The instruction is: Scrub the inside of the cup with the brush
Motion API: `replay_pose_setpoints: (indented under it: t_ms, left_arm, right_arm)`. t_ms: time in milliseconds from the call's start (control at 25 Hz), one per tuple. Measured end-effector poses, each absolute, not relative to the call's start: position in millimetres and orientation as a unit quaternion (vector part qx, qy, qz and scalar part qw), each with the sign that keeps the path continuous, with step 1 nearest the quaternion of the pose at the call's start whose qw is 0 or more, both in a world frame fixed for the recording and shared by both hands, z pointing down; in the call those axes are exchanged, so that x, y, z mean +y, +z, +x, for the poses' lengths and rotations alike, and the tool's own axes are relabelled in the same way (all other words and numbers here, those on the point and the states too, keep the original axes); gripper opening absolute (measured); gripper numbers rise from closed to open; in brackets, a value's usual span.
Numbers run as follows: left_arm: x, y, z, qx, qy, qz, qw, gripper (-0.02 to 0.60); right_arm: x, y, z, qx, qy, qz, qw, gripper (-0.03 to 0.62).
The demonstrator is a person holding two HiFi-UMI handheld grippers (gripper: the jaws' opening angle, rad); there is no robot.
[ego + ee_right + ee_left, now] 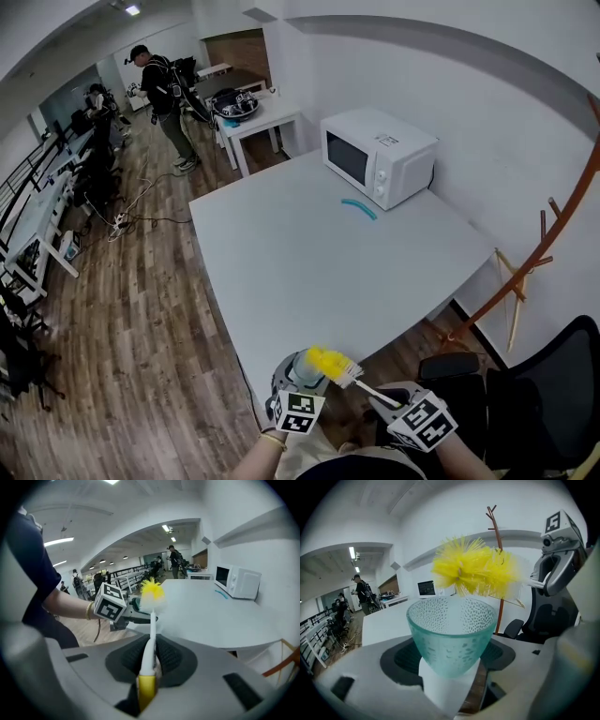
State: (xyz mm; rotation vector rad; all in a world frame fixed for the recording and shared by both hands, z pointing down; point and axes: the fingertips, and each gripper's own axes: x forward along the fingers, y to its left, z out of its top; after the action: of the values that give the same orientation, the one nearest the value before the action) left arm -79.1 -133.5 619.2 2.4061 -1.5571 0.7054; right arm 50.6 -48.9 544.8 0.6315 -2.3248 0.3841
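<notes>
A dimpled, pale green glass cup sits upright between the jaws of my left gripper, which is shut on it. In the head view the cup shows just off the near table edge, close to my body. My right gripper is shut on the white handle of a brush with a yellow end. The yellow bristle head hovers just above the cup's rim, outside the cup. In the head view the bristle head overlaps the cup's top, with my right gripper to its right.
A white table stretches ahead with a white microwave and a small teal curved object at its far side. A black chair and a wooden coat stand are at right. People stand at desks far left.
</notes>
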Motion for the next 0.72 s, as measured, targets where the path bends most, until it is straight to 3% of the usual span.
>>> replay_pose_setpoints:
  t_ms: [520,720]
  left_arm:
    - [-78.9,607.2,-21.8,-0.517,0.294,0.804,0.004,0.371]
    - [-67.4,606.2,-13.0,-0.502,0.306,0.809,-0.013,0.371]
  right_arm:
    - [-36.3,531.9,108.0,-0.848,-0.038,0.092,0.520,0.053]
    - [-37.2,528.3,113.3,-0.832,-0.088,0.056,0.544,0.052]
